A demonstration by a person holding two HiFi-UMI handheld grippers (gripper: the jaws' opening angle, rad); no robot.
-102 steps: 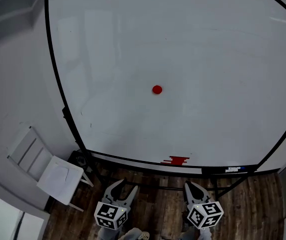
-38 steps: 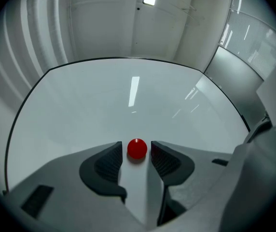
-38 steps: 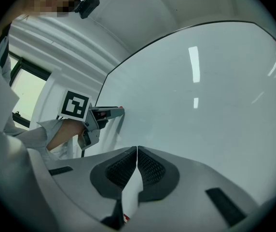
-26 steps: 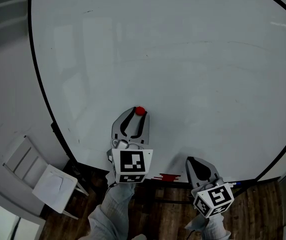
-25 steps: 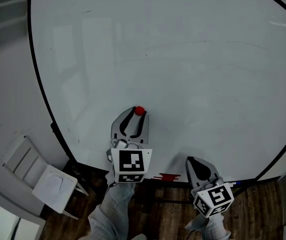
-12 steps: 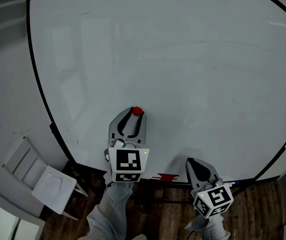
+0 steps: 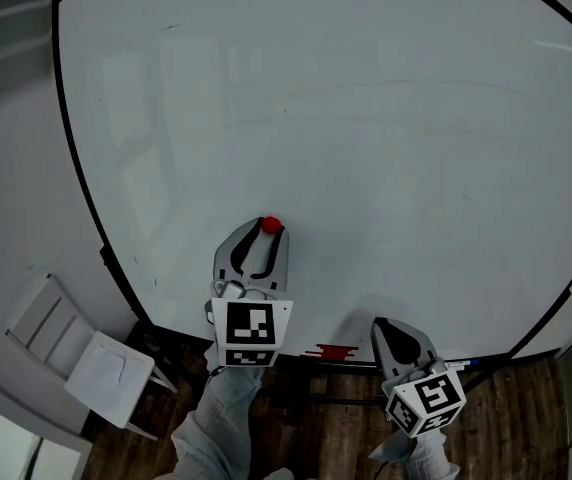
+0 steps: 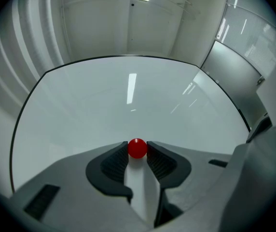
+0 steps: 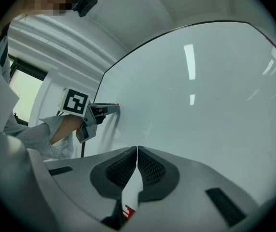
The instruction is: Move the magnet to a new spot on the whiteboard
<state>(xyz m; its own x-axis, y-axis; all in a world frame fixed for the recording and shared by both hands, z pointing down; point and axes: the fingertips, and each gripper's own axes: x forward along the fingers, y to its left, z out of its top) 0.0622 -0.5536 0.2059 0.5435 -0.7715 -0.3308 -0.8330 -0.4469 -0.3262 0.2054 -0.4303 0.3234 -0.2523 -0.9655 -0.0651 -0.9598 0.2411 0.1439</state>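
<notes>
The magnet [image 8: 137, 148] is sitting pinched in my left gripper [image 8: 137, 146] on the whiteboard [image 7: 386, 118]. My right gripper [image 9: 137, 151] is hanging clenched, empty, below.

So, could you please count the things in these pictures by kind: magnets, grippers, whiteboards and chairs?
red magnet: 1
grippers: 2, the left gripper and the right gripper
whiteboard: 1
white chair: 1
Total: 5
</notes>
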